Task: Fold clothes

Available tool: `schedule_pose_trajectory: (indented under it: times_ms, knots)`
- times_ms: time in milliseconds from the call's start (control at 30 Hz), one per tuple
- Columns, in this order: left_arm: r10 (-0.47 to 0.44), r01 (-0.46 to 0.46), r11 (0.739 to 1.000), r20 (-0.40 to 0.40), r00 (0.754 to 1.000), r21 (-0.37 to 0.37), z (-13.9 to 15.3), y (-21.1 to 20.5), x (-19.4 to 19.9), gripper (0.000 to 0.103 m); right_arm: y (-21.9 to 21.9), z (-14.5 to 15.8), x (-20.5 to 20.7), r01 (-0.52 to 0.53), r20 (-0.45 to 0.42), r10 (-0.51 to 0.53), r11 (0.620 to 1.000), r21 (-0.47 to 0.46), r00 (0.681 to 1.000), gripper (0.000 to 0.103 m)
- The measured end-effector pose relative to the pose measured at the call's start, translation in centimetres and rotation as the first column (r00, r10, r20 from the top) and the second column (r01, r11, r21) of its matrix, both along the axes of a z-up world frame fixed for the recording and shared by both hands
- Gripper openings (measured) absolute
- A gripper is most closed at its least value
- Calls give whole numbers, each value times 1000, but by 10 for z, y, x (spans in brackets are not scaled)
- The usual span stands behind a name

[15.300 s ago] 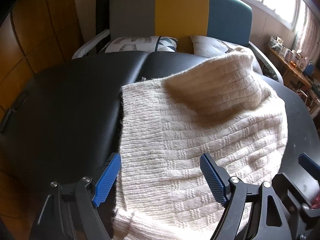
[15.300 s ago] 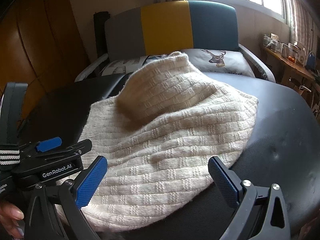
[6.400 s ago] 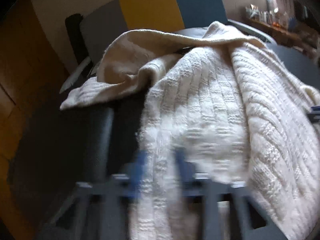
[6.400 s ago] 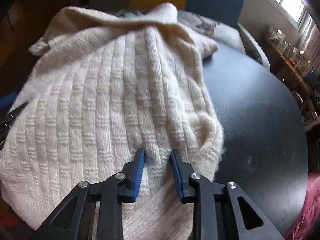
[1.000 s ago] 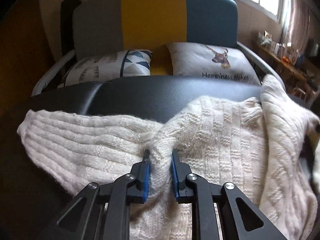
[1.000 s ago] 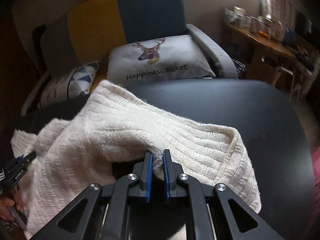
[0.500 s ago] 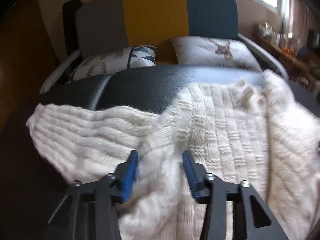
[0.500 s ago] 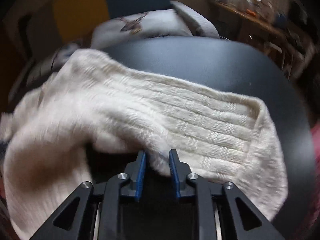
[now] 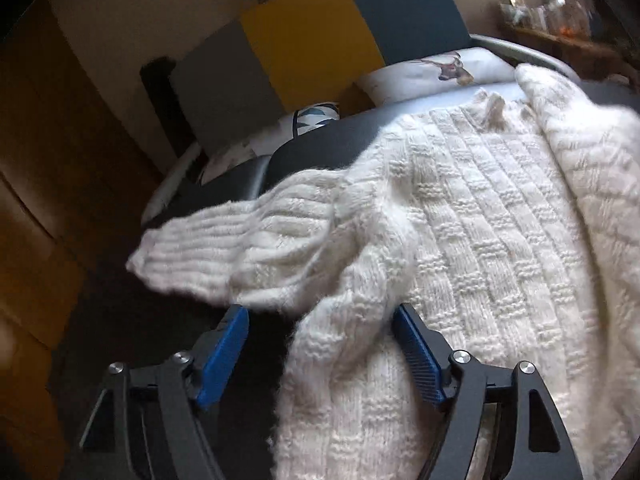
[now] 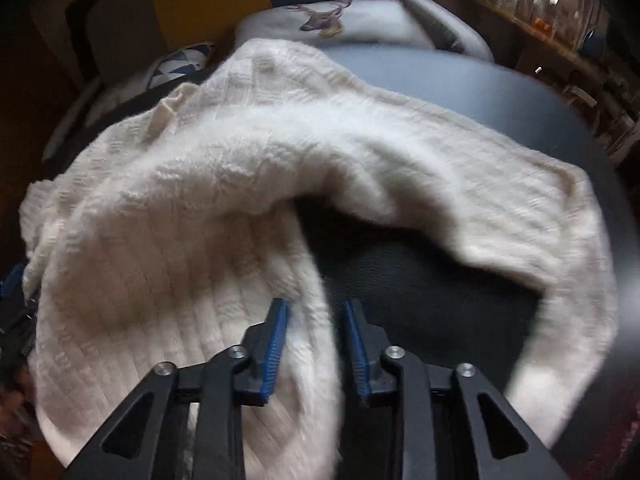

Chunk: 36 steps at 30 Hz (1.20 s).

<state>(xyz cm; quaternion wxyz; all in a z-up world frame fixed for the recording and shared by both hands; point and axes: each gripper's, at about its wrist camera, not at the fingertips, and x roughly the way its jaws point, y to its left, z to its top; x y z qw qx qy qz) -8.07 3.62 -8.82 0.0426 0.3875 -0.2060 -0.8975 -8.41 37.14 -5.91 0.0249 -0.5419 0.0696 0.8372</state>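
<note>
Cream knit sweater (image 9: 472, 216): spread on black surface (image 10: 540, 92), one sleeve out toward 9 o'clock. Left tongs (image 9: 320, 356): released, wide, knit fold between blue pads. Right tongs (image 10: 316, 344): parted, sweater edge between, grip uncertain. Deer cushion (image 10: 332, 20) at 12 o'clock.

Looks like somebody's living room, definitely a home. There's a sofa (image 9: 316, 36) with a grey, yellow and teal back, and throw pillows on it, one a deer-print cushion (image 10: 324, 20), another a triangle-pattern cushion (image 9: 314, 120). Wood panelling (image 9: 60, 160) covers the left wall, and a cluttered shelf (image 10: 560, 20) of jars and bits sits along the right side.
</note>
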Motion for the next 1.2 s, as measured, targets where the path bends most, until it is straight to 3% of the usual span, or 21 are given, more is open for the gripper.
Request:
schedule_pose_trajectory:
  times_ms: [33, 133, 267, 500, 600, 700, 800, 833, 900, 1000, 1100, 1200]
  knots:
    - [-7, 7, 1000, 8, 1000, 18, 0, 1, -5, 64, -3, -3, -1, -3, 8, 3, 1000, -11, 1000, 8]
    - [-19, 18, 1000, 21, 1000, 24, -2, 7, -20, 42, -1, -8, 9, 10, 20, -10, 1000, -22, 1000, 6]
    - [1, -1, 1000, 21, 1000, -3, -6, 22, -41, 38, 21, -3, 42, 68, 16, -68, 998, -1, 998, 6]
    - [-4, 5, 996, 10, 1000, -87, -12, 47, -39, 26, 43, -12, 92, 141, -28, -142, 990, -31, 990, 6]
    - [-38, 41, 995, 32, 999, -86, -8, 45, -39, 28, 42, -11, 96, 158, -75, -160, 987, -29, 984, 11]
    - [-62, 62, 998, 40, 997, 18, 12, 24, -31, 32, 42, 13, 100, 192, -121, -194, 981, -28, 974, 18]
    - [-35, 34, 996, 21, 999, 78, 19, 5, -15, 47, 29, 38, 95, 148, -209, -160, 986, -70, 965, 22]
    - [-25, 22, 996, 27, 999, 87, 17, 0, -12, 58, 22, 40, 89, 117, -206, -130, 990, -76, 970, 22]
    - [-3, -1, 994, 39, 999, 105, 13, -10, -4, 64, -1, 33, 74, 43, -169, -55, 997, -71, 984, 22]
    - [7, -12, 992, 40, 999, 129, 0, -17, 10, 65, -37, 10, 59, -53, -81, 50, 998, -35, 996, 22]
    - [40, -47, 986, 46, 998, 161, -1, -20, 22, 65, -61, -9, 55, -91, -34, 95, 991, 98, 995, 23]
    - [29, -52, 962, 89, 996, 267, 5, -26, 26, 64, -65, -14, 55, -84, -17, 88, 983, 163, 996, 23]
